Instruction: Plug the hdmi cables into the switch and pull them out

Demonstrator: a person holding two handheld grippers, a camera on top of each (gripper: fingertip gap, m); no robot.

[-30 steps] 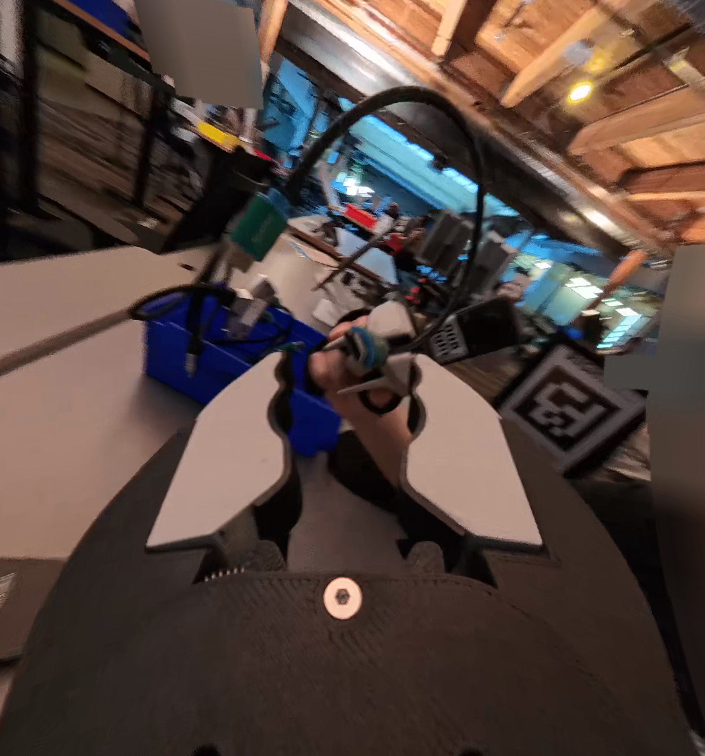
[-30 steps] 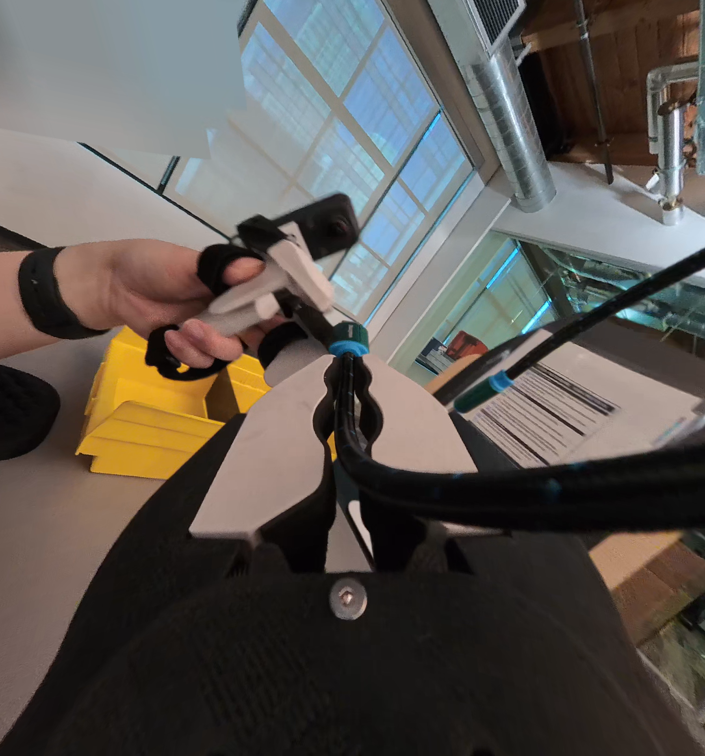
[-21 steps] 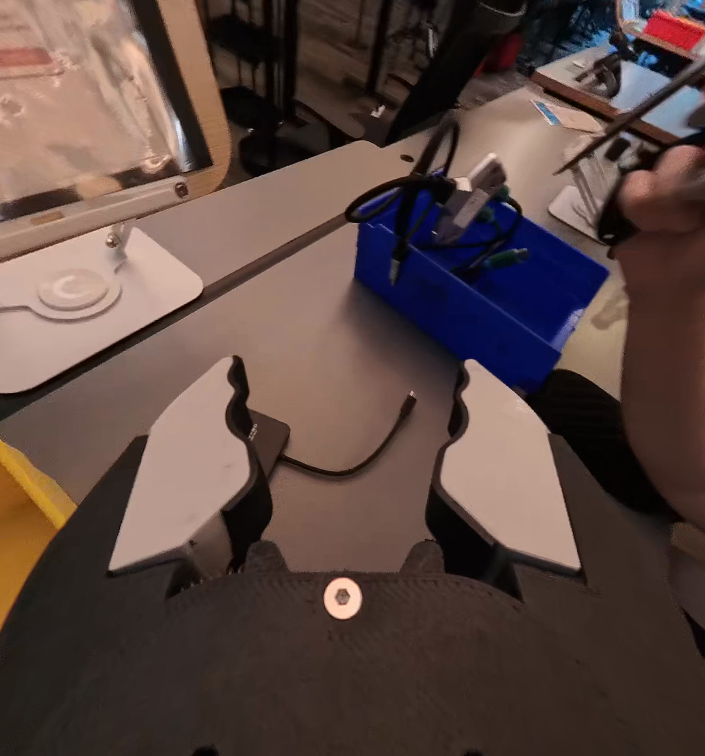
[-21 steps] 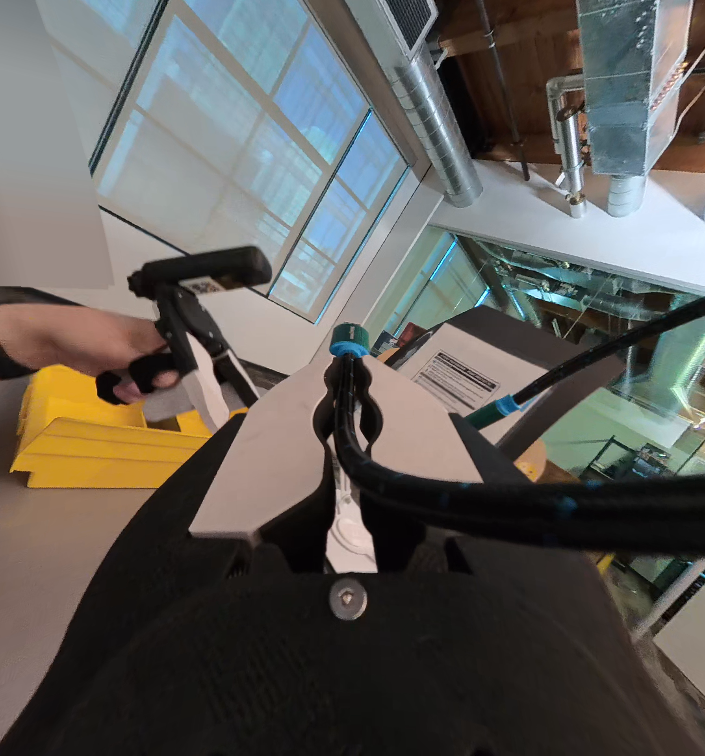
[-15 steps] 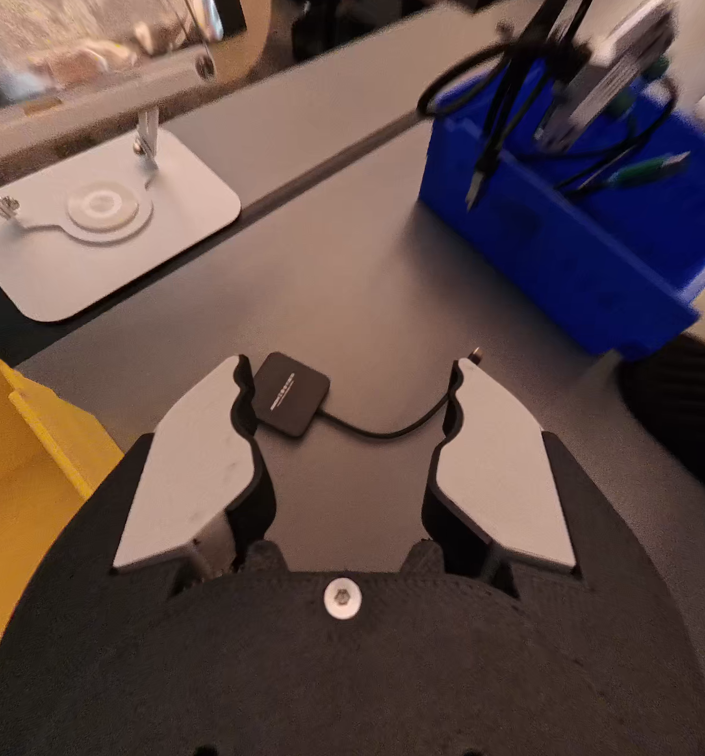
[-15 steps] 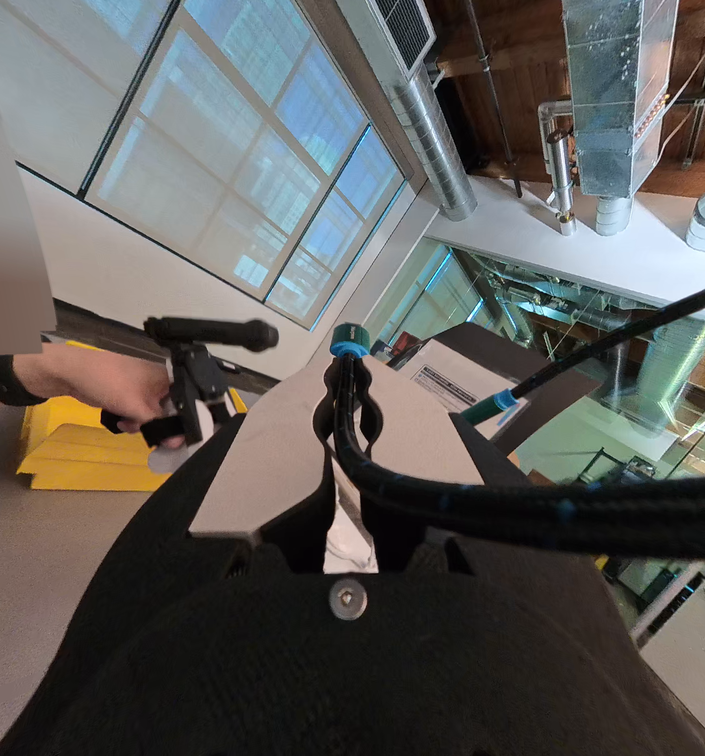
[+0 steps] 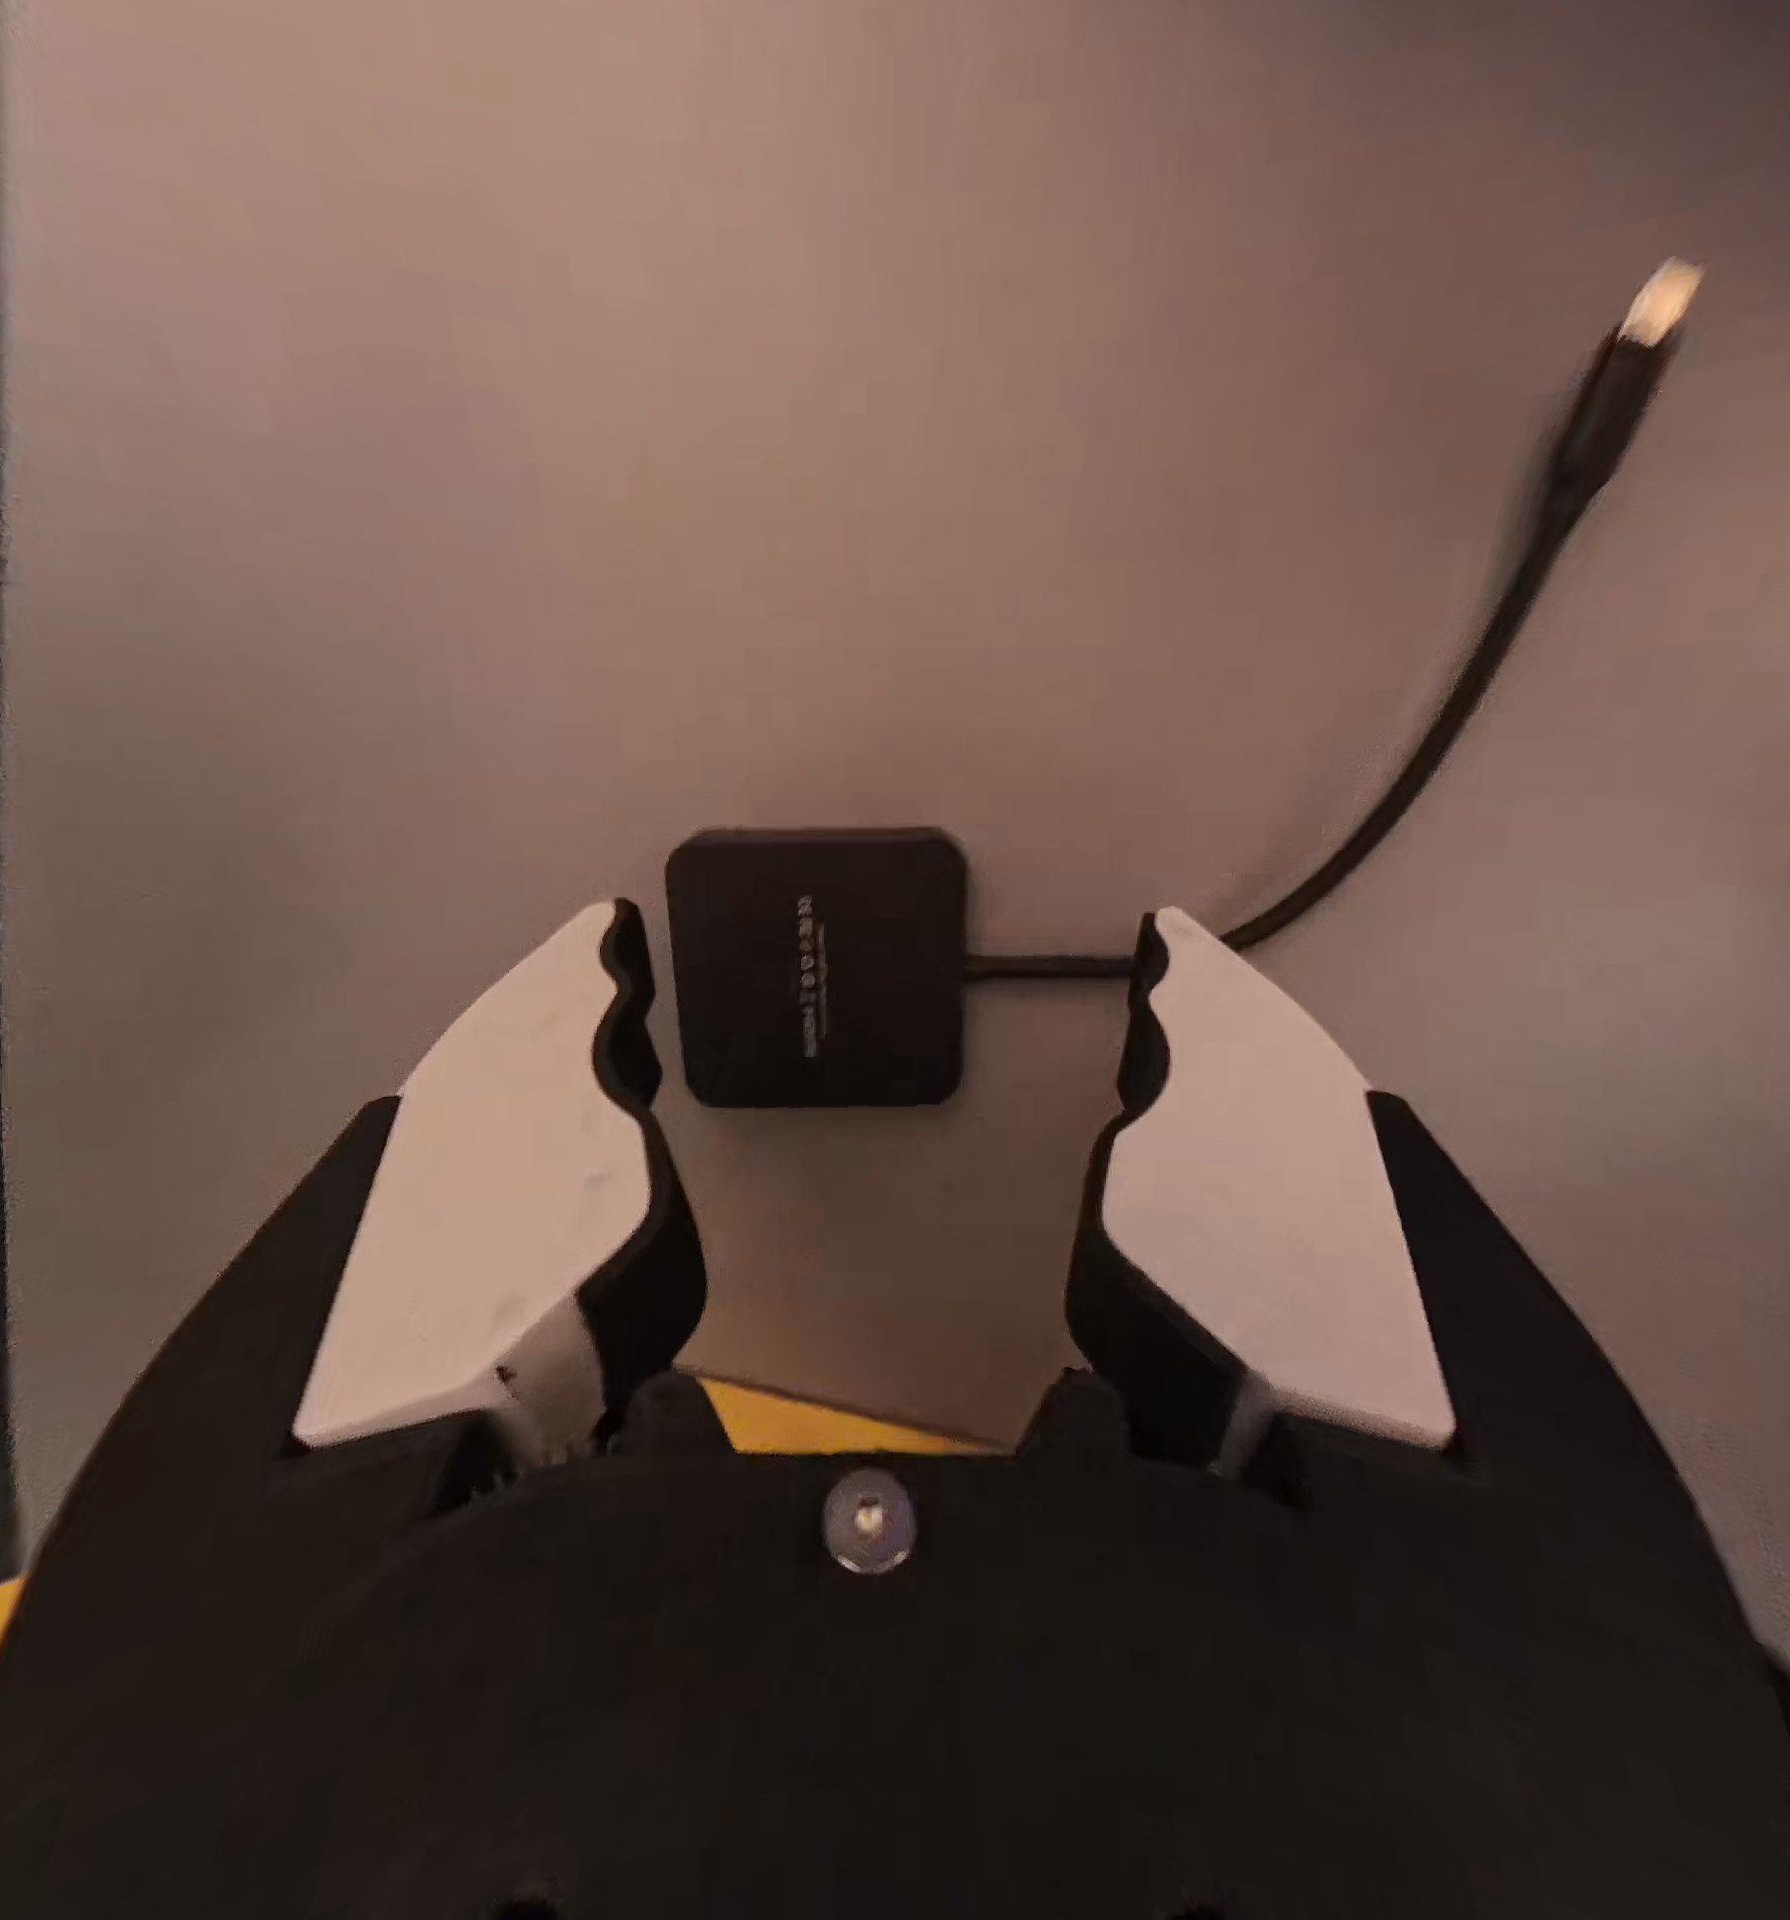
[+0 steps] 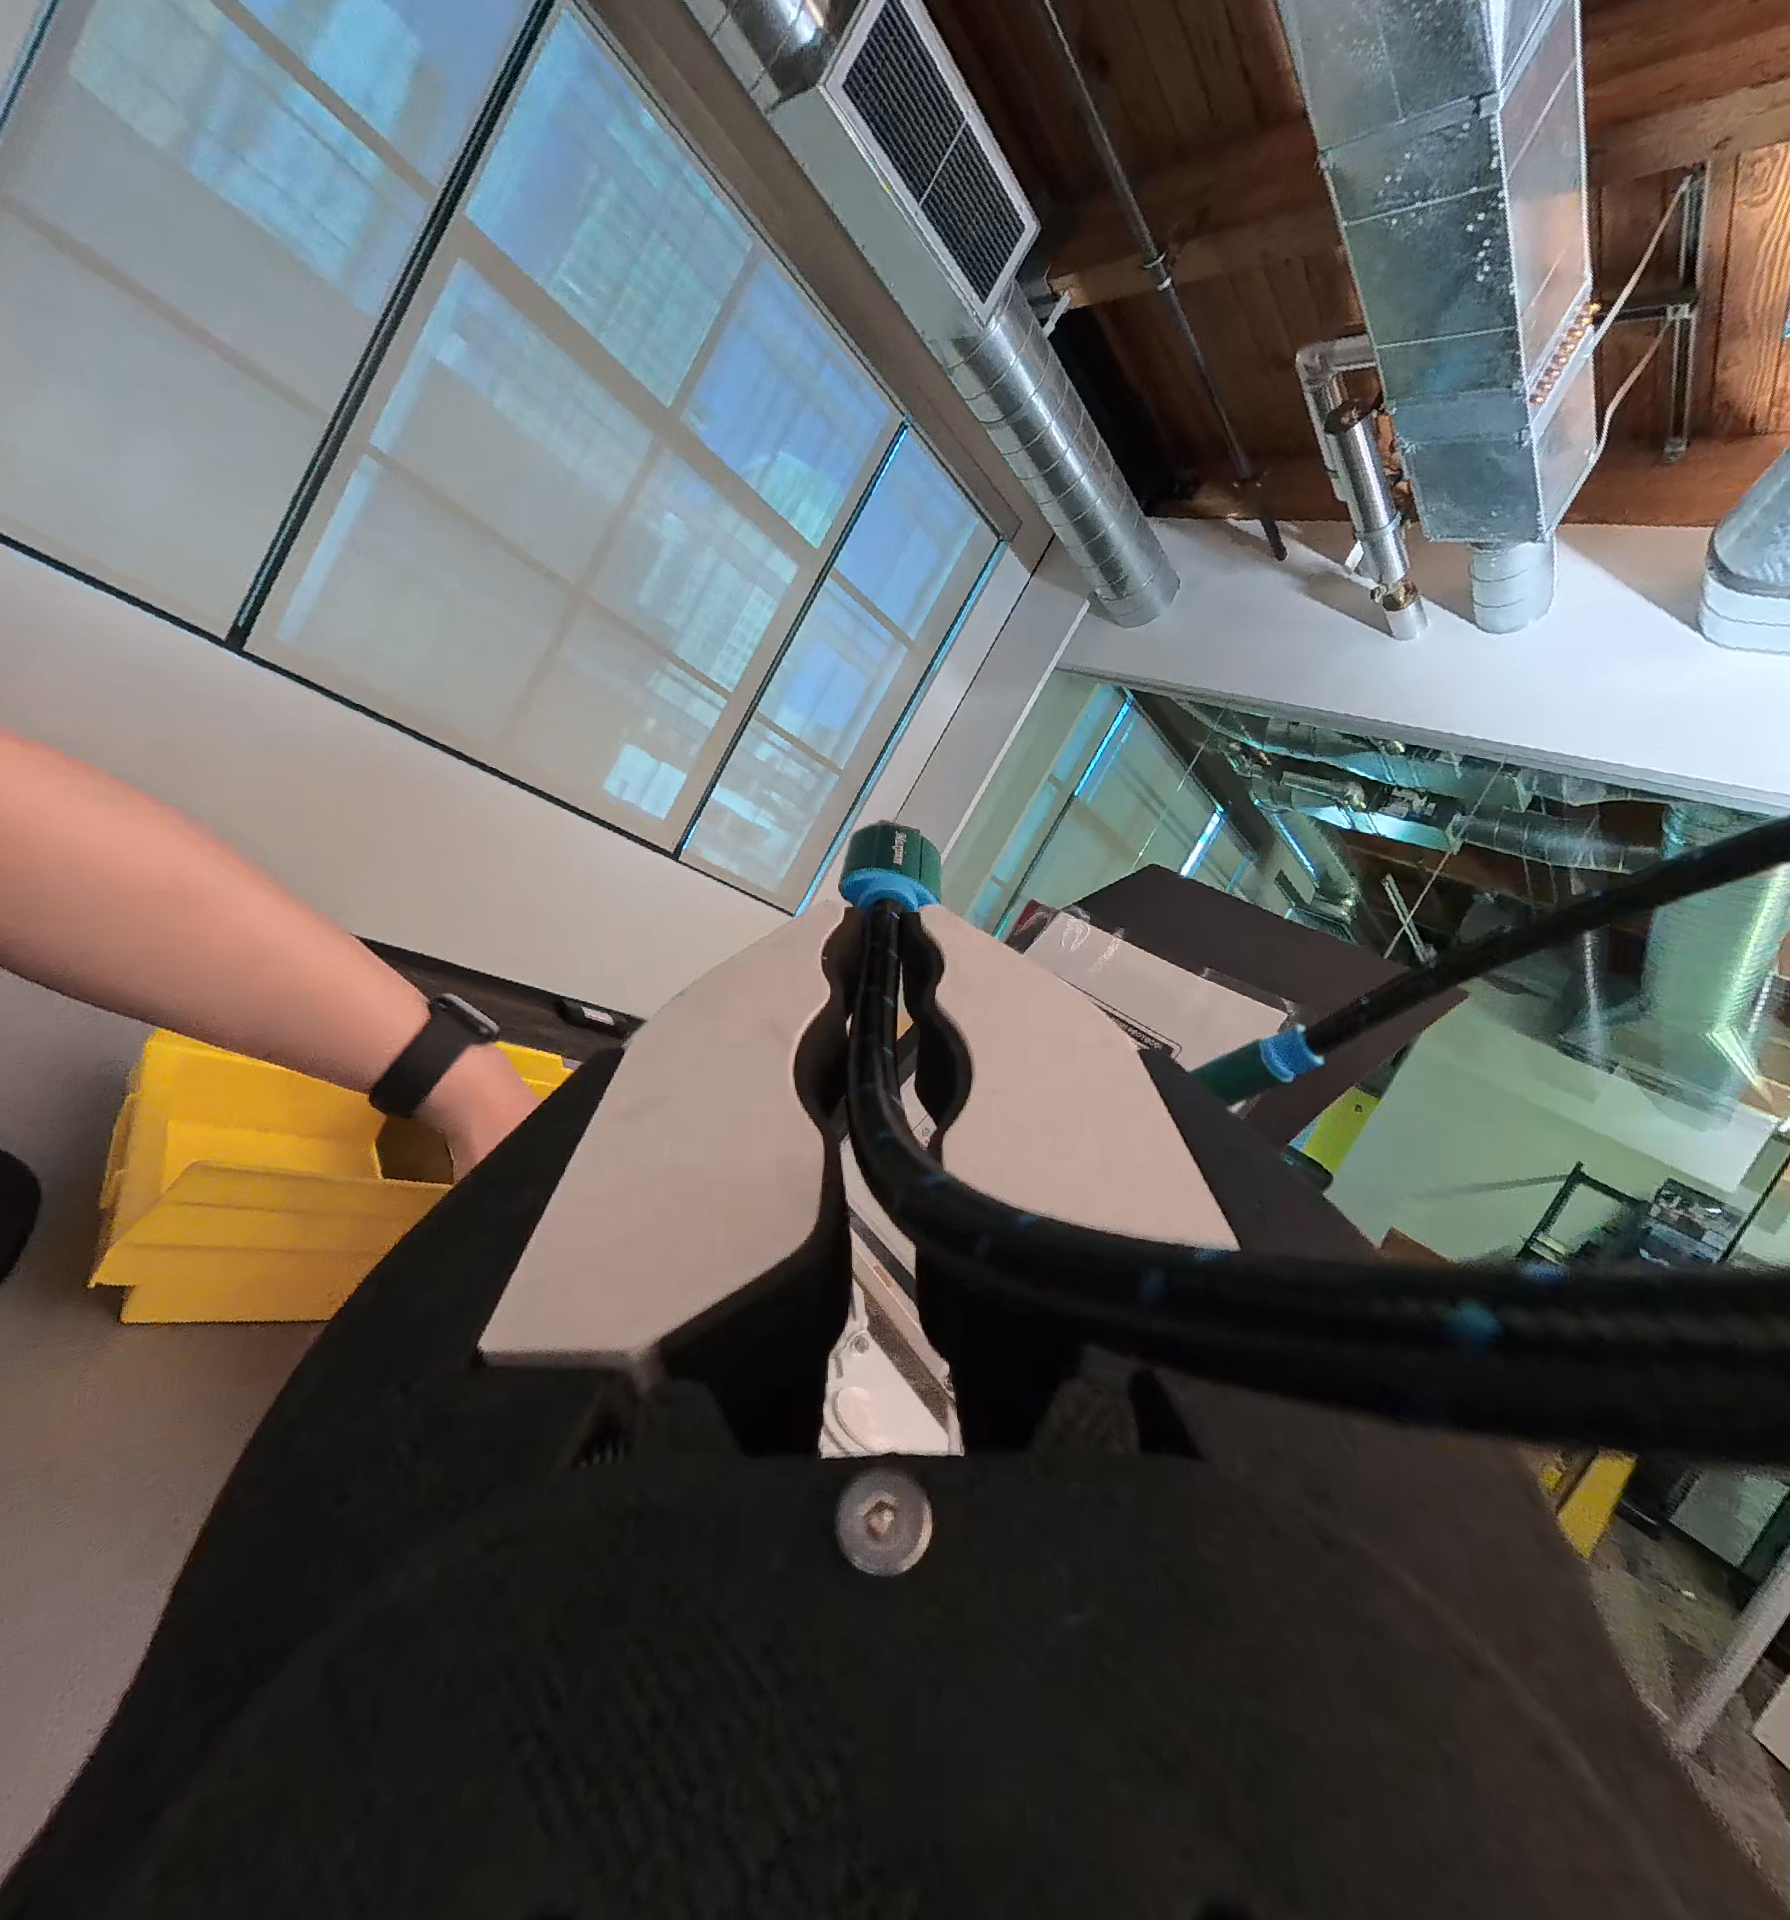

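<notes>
Half a second ago the left gripper (image 7: 886, 987) looked across the table at a blue bin; now it points straight down, jaws wide apart, at the one small square black switch (image 7: 816, 966) lying flat on the grey table (image 7: 870, 416). The switch sits just beside the left finger, and its single thin black lead (image 7: 1473, 675) curves away to the right. The right gripper (image 8: 883, 992) stays clamped on one black braided hdmi cable (image 8: 1286, 1320), raised off the table, with a yellow plastic bin (image 8: 247, 1174) to its left.
</notes>
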